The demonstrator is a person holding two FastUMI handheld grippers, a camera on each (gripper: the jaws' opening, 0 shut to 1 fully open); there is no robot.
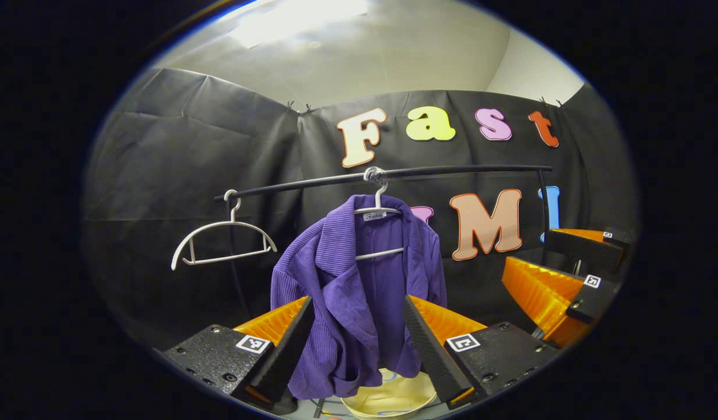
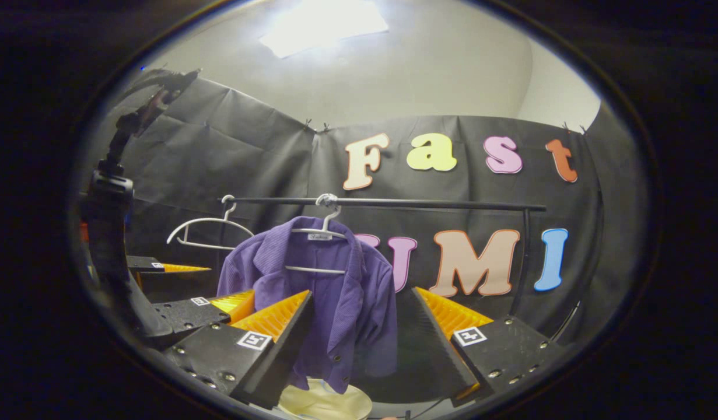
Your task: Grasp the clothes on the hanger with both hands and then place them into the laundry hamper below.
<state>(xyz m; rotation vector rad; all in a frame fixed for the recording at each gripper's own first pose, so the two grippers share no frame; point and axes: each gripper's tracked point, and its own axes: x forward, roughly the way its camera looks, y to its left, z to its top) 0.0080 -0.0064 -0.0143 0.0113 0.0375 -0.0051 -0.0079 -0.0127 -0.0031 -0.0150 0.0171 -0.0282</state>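
A purple ribbed shirt [image 1: 359, 286] hangs on a white hanger [image 1: 377, 210] from a black rail [image 1: 452, 170]. My left gripper [image 1: 359, 309] is open, its fingers framing the shirt's lower half from short of it. In the right gripper view the same shirt [image 2: 329, 291] hangs left of centre, and my right gripper [image 2: 361, 297] is open in front of it. A pale yellow hamper [image 1: 388, 399] sits below the shirt, its rim [image 2: 324, 402] partly hidden by the fingers. Each gripper shows in the other's view: the right gripper [image 1: 531, 248] and the left gripper [image 2: 230, 281], both with fingers apart.
An empty white hanger [image 1: 221, 242] hangs at the rail's left end, tilted. The rail's upright post [image 2: 519, 262] stands at the right. A dark stand with a cable [image 2: 111, 233] rises at the left edge of the right gripper view.
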